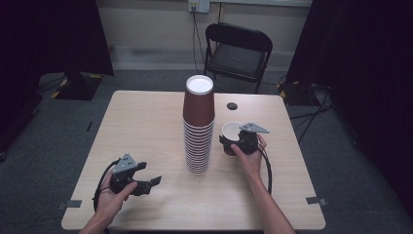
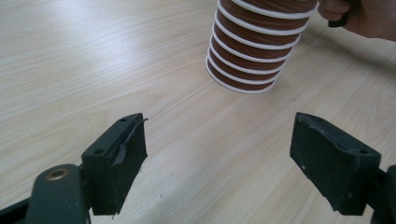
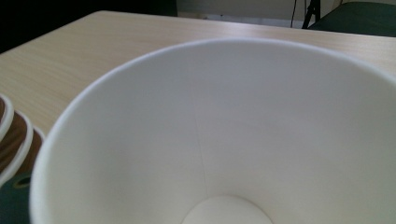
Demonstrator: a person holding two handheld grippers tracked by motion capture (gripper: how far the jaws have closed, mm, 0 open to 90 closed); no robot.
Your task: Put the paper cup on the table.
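A tall stack of brown paper cups (image 1: 198,127), upside down with white rims, stands at the table's middle. Its lowest rims fill the top of the left gripper view (image 2: 252,51) and edge the right gripper view (image 3: 11,135). Right of the stack, my right gripper (image 1: 238,142) is shut on a single brown paper cup (image 1: 231,132), mouth up; its white inside (image 3: 224,140) hides the jaws. My left gripper (image 1: 148,174) stands open near the front left, its jaws wide apart above bare wood (image 2: 217,158), nothing between them.
The wooden table (image 1: 146,117) has a small black round spot (image 1: 232,106) behind the held cup. A black folding chair (image 1: 237,51) stands beyond the far edge. Tape marks (image 1: 316,200) lie near the front corners. A hand (image 2: 359,16) shows beside the stack.
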